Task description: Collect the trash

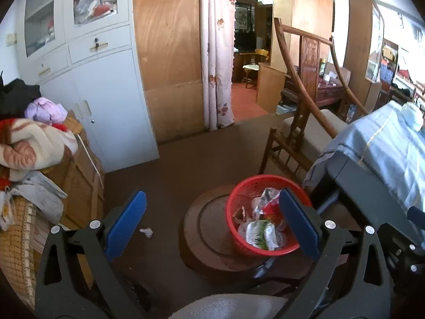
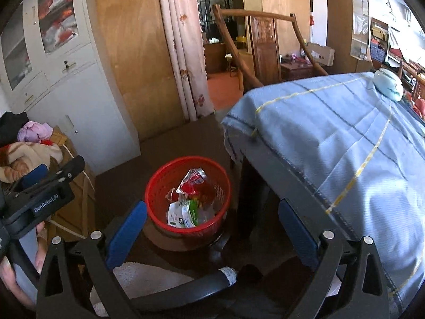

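**Both grippers empty above the red basket**

My left gripper (image 1: 212,223) hangs with its blue pads spread wide and nothing between them. Past its fingers the red basket (image 1: 240,192) stands on a round wooden stool (image 1: 202,228); the right pad overlaps the basket's rim in this view, though I cannot tell whether it touches. Inside the basket lie crumpled wrappers (image 1: 261,232), white, green, red and silvery. On the brown floor, left of the stool, a small white scrap of paper (image 1: 146,232) lies by itself, apart from the basket.

My right gripper (image 2: 212,228) is released too, its jaws wide and holding nothing. From this side the red basket (image 2: 162,178) sits between and beyond the pads, the wrappers (image 2: 186,210) heaped in its bottom. Just to its right stands a table covered by a blue checked cloth (image 2: 332,138), with a pale rounded object (image 2: 389,85) at its far end. At the left edge my left gripper's black body (image 2: 45,196) shows in my hand (image 2: 24,276).

A white cabinet (image 1: 106,79) lines the left wall, with folded blankets (image 1: 32,143) piled near it.
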The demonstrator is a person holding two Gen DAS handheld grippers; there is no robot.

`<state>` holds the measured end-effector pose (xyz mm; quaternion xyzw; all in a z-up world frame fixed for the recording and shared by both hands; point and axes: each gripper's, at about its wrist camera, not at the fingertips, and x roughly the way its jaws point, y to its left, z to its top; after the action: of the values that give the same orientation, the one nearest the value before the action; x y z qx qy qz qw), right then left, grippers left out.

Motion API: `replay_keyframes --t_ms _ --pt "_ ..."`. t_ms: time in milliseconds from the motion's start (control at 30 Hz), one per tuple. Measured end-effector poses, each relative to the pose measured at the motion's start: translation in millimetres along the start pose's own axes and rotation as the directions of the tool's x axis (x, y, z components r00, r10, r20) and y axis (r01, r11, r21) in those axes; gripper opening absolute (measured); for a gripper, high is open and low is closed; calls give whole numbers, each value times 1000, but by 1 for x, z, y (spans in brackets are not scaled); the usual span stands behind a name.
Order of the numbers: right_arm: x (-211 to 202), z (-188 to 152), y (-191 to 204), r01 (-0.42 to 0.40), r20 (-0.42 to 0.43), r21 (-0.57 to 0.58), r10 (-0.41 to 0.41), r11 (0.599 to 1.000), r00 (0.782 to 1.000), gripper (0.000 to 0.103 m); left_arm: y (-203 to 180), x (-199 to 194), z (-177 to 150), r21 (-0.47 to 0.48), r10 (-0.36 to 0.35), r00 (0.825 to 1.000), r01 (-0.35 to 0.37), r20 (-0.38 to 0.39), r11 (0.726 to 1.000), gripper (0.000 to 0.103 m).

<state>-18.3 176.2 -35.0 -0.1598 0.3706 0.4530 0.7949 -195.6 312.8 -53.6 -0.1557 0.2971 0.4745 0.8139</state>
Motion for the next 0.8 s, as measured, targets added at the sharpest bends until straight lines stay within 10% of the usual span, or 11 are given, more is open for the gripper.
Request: replay_keyframes --t_ms 800 --pt "18 -18 -8 -10 -49 -23 9 1000 999 97 -20 14 -11 41 -47 997 50 -65 998 96"
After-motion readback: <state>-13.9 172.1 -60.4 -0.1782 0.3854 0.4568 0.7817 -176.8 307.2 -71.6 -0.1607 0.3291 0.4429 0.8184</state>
